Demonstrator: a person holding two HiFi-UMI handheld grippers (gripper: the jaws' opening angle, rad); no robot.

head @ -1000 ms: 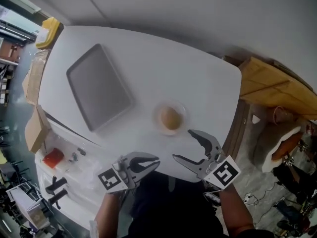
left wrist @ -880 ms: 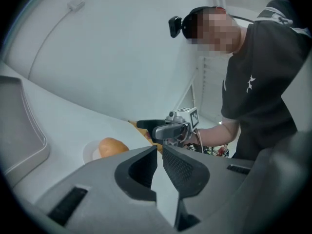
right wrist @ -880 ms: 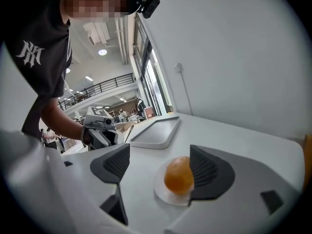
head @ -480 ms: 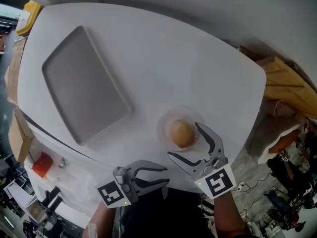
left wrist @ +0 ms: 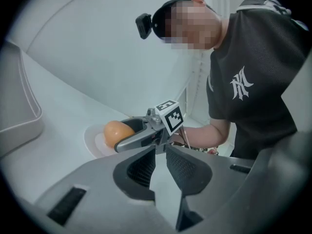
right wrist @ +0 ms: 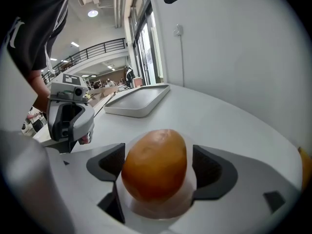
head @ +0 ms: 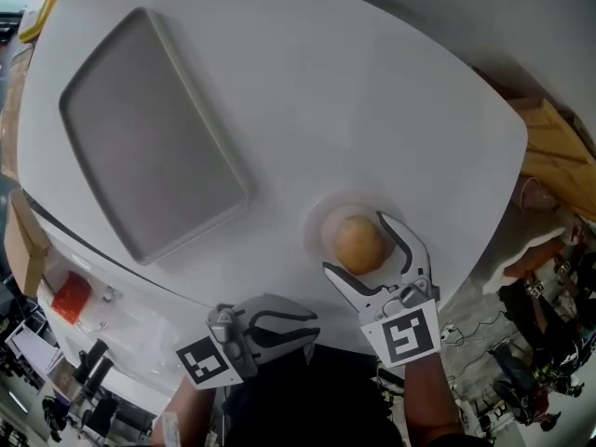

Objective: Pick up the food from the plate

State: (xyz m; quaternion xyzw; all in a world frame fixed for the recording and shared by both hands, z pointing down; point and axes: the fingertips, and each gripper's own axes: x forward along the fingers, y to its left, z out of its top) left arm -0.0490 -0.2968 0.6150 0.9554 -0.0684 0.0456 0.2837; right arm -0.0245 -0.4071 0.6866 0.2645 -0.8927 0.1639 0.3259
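Note:
A round golden-brown bun (head: 358, 243) sits on a small clear plate (head: 321, 223) near the white table's front edge. My right gripper (head: 355, 243) straddles the bun, one finger on each side. Its jaws are opening, and in the right gripper view the dark pads (right wrist: 209, 168) flank the bun (right wrist: 155, 165) without pressing it. My left gripper (head: 312, 326) hovers over the table edge left of the plate, jaws nearly together with nothing between them. The left gripper view shows the bun (left wrist: 116, 132) on the plate (left wrist: 92, 143) beyond those jaws.
A grey rectangular tray (head: 149, 128) lies on the table's left half. Wooden boards (head: 559, 156) and clutter sit off the right edge. A shelf with a red item (head: 70, 296) is below the left edge. A person in a dark shirt (left wrist: 253, 72) stands behind the grippers.
The right gripper has moved forward onto the plate until its fingers flank the bun. The left gripper has kept its place at the table edge. The head camera has come closer.

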